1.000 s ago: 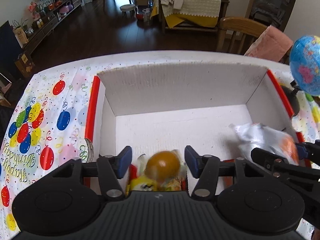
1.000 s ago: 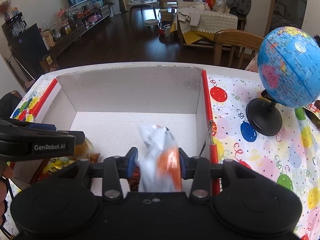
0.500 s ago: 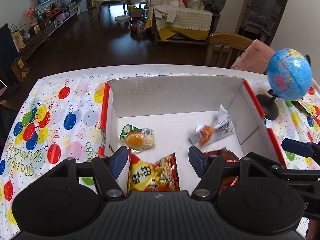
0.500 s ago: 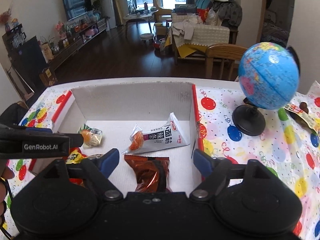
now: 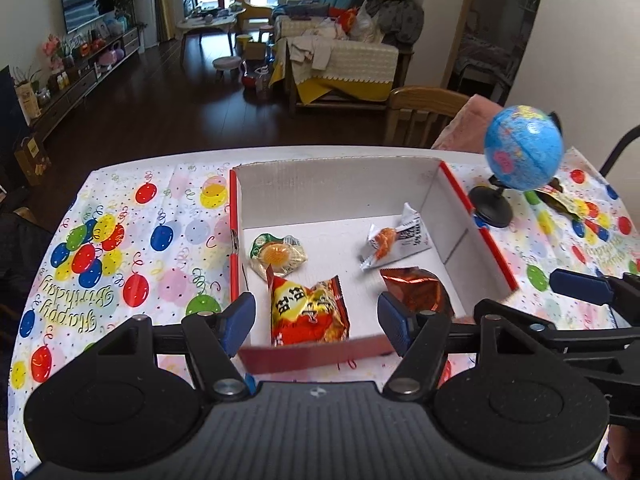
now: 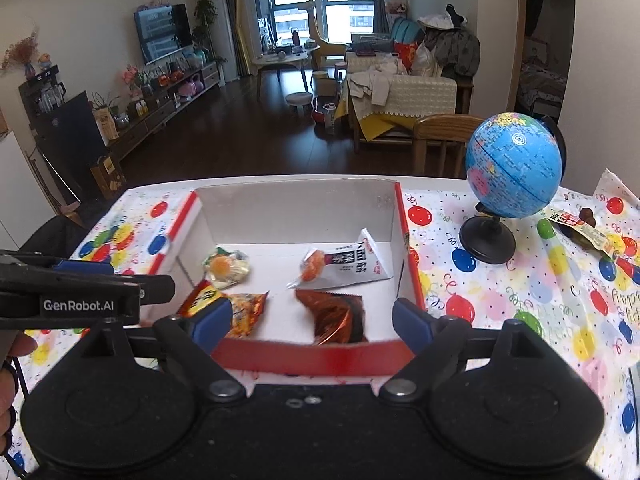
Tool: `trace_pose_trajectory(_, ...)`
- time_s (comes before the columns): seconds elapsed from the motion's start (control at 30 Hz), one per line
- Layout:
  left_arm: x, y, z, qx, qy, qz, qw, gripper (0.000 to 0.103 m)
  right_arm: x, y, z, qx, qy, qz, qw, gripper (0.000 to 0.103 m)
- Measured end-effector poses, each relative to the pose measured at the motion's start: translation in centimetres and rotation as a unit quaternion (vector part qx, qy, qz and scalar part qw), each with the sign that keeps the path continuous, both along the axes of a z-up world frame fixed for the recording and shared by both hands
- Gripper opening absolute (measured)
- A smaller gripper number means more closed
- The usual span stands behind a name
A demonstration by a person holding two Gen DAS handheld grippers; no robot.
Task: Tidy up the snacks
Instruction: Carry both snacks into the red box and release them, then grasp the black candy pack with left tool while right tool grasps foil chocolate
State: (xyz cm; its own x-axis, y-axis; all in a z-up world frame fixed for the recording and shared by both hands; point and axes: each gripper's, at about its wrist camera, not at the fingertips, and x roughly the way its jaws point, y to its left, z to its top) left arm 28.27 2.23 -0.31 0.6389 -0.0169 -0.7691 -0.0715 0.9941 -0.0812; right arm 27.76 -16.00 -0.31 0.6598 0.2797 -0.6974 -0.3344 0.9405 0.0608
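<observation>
Balloon-print tablecloth (image 5: 120,248) over the surface, living room with dark floor and a cluttered sofa behind. Centered on it, an open cardboard box (image 5: 340,188) with red outer walls, holding four snacks: egg-picture packet (image 5: 278,255) at rear left, white packet with an orange end (image 5: 394,238) at rear right, yellow-and-red packet (image 5: 308,308) at front left, shiny brown-red packet (image 5: 418,288) at front right. Left gripper (image 5: 316,318) above the box's near wall, blue-padded fingers (image 5: 240,316) spread wide and holding nothing; yellow-and-red packet lying between them but farther in, on the box floor, brown-red packet just beside the right fingertip. Right gripper (image 6: 310,322) likewise wide and empty, over the same near wall; brown-red packet (image 6: 338,314) framed between its fingers (image 6: 410,326), yellow-and-red packet (image 6: 236,310) partly behind the left pad. Blue globe (image 6: 514,166) on a black stand just right of the box, another wrapped snack (image 6: 580,226) beyond it on the cloth.
</observation>
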Motion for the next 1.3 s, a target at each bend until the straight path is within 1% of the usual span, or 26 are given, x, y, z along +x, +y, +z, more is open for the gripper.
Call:
trace_pose_trajectory(0.17, -3.1, 0.0, 1.3, 0.008, -0.019, -0.006, 0.9998, 0.070, -2.7, 0.1, 0.7, 0.014, -0.006, 0.000, 1.000, 0.087)
trace_pose_trajectory(0.23, -4.3, 0.2, 1.7, 0.005, -0.024, -0.009, 0.9997, 0.070, -3.8, 0.1, 1.0, 0.019, -0.009, 0.001, 1.000, 0.087)
trace_pose_trajectory(0.43, -7.4, 0.7, 2.5, -0.001, -0.036, -0.014, 0.9993, 0.075, -7.1, 0.0, 1.8, 0.034, -0.015, 0.004, 0.999, 0.089)
trace_pose_trajectory(0.53, -8.9, 1.1, 2.6, -0.010, -0.036, -0.015, 0.9992, 0.076, -8.7, 0.2, 1.9, 0.037, -0.020, 0.009, 0.999, 0.090)
trace_pose_trajectory(0.63, -10.6, 1.4, 2.6, -0.021, -0.041, -0.017, 0.9988, 0.082, -10.5, 0.2, 1.5, 0.047, -0.017, 0.012, 0.999, 0.091)
trace_pose_trajectory(0.7, -11.7, 1.5, 2.3, -0.023, -0.043, -0.020, 0.9986, 0.084, -11.6, 0.3, 1.2, 0.049, -0.018, 0.015, 0.999, 0.091)
trace_pose_trajectory(0.77, -12.6, 1.7, 1.7, -0.018, -0.042, -0.018, 0.9988, 0.087, -12.6, 0.5, 0.6, 0.046, -0.015, 0.017, 0.999, 0.092)
trace_pose_trajectory(0.87, -13.8, 2.0, 0.3, -0.020, -0.028, -0.009, 0.9994, 0.087, -14.1, 0.8, -0.7, 0.032, -0.012, 0.018, 0.999, 0.093)
trace_pose_trajectory(1.07, -15.3, 3.1, -3.9, -0.031, 0.025, 0.008, 0.9992, 0.087, -16.2, 1.3, -4.7, 0.004, 0.023, 0.024, 0.999, 0.092)
trace_pose_trajectory(1.17, -15.6, 3.5, -5.8, -0.027, 0.048, 0.018, 0.9983, 0.087, -16.8, 1.5, -6.7, -0.011, 0.043, 0.031, 0.999, 0.089)
trace_pose_trajectory(1.3, -15.6, 3.7, -7.8, -0.015, 0.064, 0.026, 0.9975, 0.087, -17.8, 2.2, -8.5, -0.029, 0.055, 0.047, 0.997, 0.088)
